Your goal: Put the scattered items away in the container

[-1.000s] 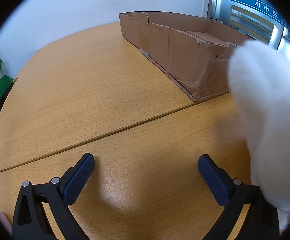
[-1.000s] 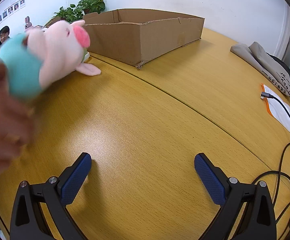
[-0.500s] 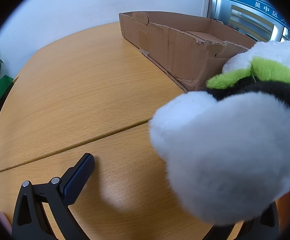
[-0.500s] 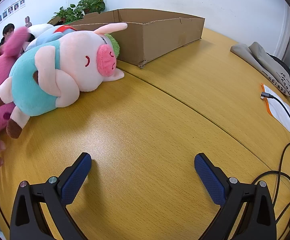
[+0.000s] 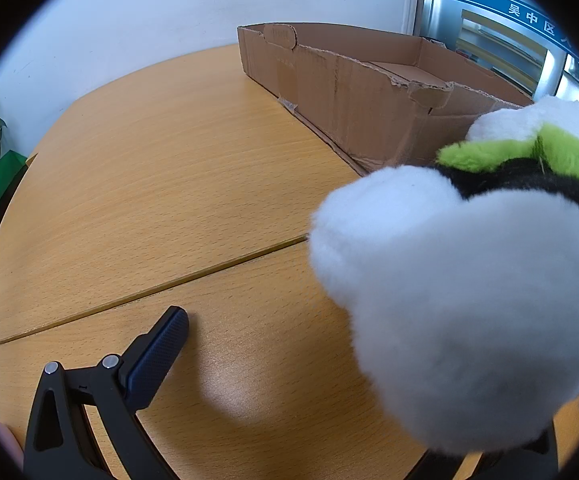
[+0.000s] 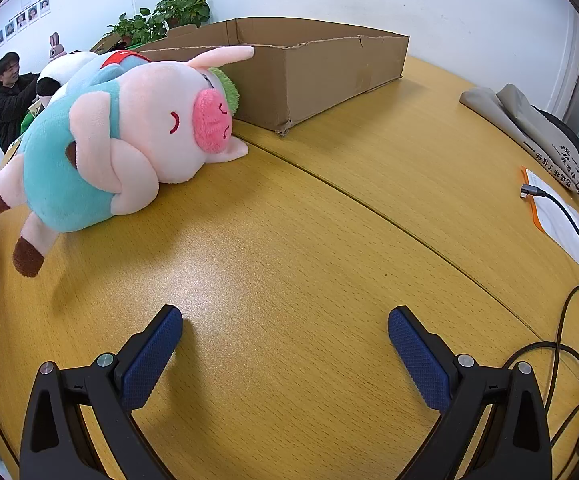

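Far left in the right wrist view: pink plush pig in a teal outfit (image 6: 105,148) lying on its side on the yellow-brown wooden table (image 6: 329,240), snout toward the shallow brown cardboard box (image 6: 321,76), other soft toys bunched behind it, apparently set close for short carries. Box seemingly empty, nothing tidied yet. Right gripper (image 6: 285,344) spread wide, holding nothing, low over bare wood. At right, folded grey cloth (image 6: 529,120) with dark characters too small to read.

Left wrist view: left gripper (image 5: 329,360) with one blue pad visible, the other hidden behind the fluffy white, black and green plush toy (image 5: 469,300); spread impossible to judge. Blue sign (image 5: 529,20) with white Chinese characters above the box.
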Available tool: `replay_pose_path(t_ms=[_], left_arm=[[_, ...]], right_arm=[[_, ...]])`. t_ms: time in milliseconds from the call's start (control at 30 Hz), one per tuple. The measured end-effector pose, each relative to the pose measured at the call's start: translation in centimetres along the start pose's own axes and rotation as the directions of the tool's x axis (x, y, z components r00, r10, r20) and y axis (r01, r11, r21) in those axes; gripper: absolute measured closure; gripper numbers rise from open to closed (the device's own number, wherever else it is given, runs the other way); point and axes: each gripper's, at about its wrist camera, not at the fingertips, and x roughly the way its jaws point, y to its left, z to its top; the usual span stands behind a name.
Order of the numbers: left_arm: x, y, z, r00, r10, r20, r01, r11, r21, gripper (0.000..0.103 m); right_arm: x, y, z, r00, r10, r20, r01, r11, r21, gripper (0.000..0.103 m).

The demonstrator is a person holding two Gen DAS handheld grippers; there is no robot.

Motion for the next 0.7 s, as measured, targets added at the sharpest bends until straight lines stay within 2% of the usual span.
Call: replay_pose_path(t_ms=[700], left_arm=[[-0.05, 0.12, -0.14, 1.000, 0.000, 0.000, 0.000, 1.000, 0.000, 0.000]], right_arm=[[0.04, -0.02, 0.03, 1.000, 0.000, 0.000, 0.000, 1.000, 0.000, 0.000]])
